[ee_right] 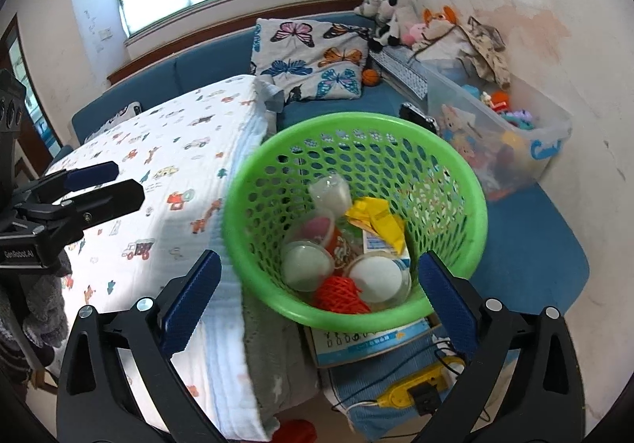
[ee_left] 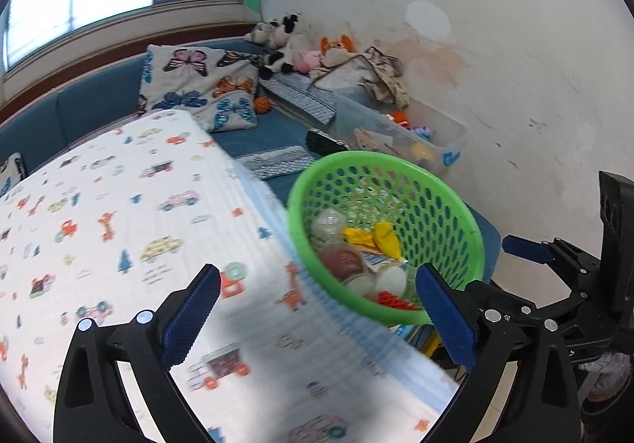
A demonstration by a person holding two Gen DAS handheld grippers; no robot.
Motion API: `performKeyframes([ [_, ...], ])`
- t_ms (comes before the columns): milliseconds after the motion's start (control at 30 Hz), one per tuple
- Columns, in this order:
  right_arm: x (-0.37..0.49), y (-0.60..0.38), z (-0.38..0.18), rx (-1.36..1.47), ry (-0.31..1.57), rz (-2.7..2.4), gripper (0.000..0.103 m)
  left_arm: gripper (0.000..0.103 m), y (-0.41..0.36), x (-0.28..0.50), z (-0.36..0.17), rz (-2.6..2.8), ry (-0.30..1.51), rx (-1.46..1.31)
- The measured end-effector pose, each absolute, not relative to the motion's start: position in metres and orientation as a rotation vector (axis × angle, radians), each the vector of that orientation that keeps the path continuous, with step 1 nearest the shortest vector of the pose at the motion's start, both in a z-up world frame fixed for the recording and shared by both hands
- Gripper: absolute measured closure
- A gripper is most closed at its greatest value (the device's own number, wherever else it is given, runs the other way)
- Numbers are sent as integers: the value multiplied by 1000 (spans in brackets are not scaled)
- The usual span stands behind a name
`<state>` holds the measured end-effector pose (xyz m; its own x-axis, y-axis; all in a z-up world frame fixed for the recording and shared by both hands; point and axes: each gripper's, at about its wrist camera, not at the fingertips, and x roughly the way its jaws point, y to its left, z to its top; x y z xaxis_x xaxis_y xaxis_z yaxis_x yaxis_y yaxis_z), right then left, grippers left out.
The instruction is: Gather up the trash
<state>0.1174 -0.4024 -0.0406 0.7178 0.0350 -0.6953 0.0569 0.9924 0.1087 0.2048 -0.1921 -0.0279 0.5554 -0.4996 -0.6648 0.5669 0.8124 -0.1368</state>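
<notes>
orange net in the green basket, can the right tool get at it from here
Probably yes. The right tool is open and empty, pointing down into the green basket. The orange net lies on top at the near side, beside two clear lidded cups, with nothing over it.

Green basket (ee_left: 455,197) of trash beside patterned blanket (ee_left: 119,205), left gripper (ee_left: 317,314) agape.

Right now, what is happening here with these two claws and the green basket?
A person is collecting trash with a claw in each hand. The green basket beside the table already holds plastic cups, a yellow wrapper and an orange net. Both the left claw and the right claw are open and hold nothing. No trash shows on the patterned tablecloth.
</notes>
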Motion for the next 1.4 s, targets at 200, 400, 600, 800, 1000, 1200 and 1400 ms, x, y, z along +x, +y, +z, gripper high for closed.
performKeyframes([
  [200, 118, -375, -39, 75, 757, 7, 4, 7, -157, 199, -22, -560, 727, 83],
  [400, 118, -353, -36, 64, 742, 29, 4, 7, -125, 192, -13, -482, 701, 64],
  [600, 116, -335, -29, 51, 715, 48, 4, 7, -97, 180, -10, -415, 679, 55],
  [800, 114, -315, -22, 23, 685, 61, 4, 7, -69, 170, -8, -354, 657, 24],
  [1000, 112, -296, -20, 2, 673, 64, 4, 7, -47, 161, -9, -316, 650, -1],
  [1200, 110, -281, -16, -4, 664, 73, 4, 7, -21, 152, -10, -264, 638, -25],
  [1400, 105, -272, -14, -8, 663, 78, 4, 7, -5, 142, -10, -200, 619, -18],
])
